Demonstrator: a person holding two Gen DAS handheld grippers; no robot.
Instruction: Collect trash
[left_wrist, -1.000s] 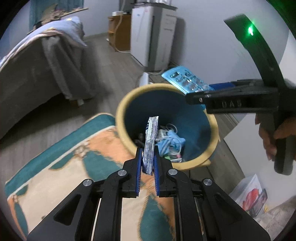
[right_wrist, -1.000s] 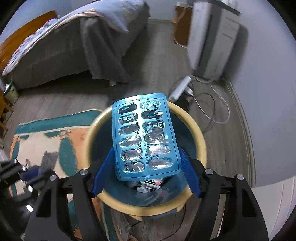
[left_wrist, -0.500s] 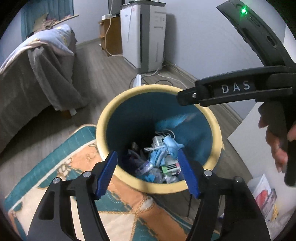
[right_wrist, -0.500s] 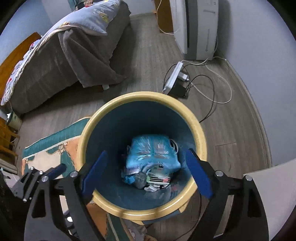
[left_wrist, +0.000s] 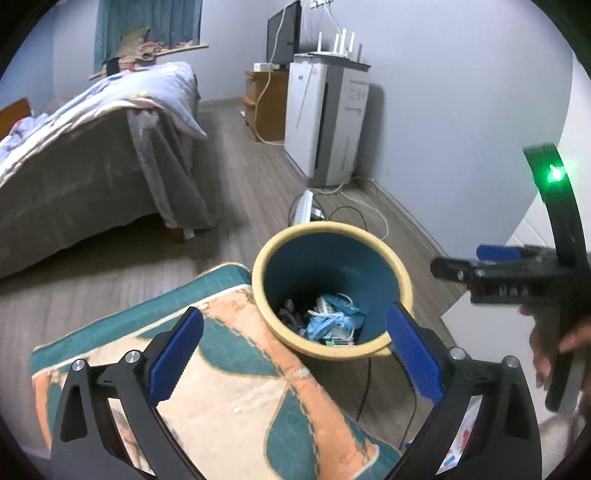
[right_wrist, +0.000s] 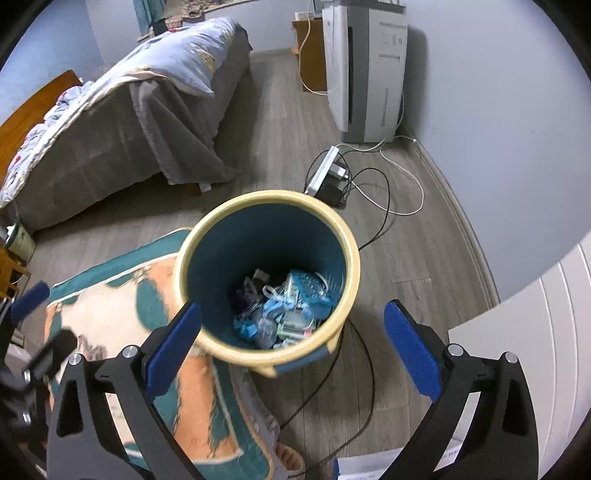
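Note:
A round trash bin with a yellow rim (left_wrist: 400, 271) and blue inside stands on the wood floor at the rug's corner; it also shows in the right wrist view (right_wrist: 352, 243). Blue and white trash (left_wrist: 330, 319) lies at its bottom, and shows in the right wrist view (right_wrist: 286, 310) with a blue blister pack on top. My left gripper (left_wrist: 293, 352) is open and empty, above and in front of the bin. My right gripper (right_wrist: 291, 345) is open and empty above the bin's near edge. The right gripper also shows from the side in the left wrist view (left_wrist: 517, 273).
A teal and orange rug (left_wrist: 236, 398) lies left of the bin. A bed (left_wrist: 92, 166) stands at the back left. A white air purifier (left_wrist: 325, 122), a power strip and cables (right_wrist: 332, 171) are behind the bin. A white panel (right_wrist: 524, 350) is at right.
Both grippers opened: the left let a foil wrapper fall and the right let the blister pack fall into the bin. Both then pulled back and up from the bin.

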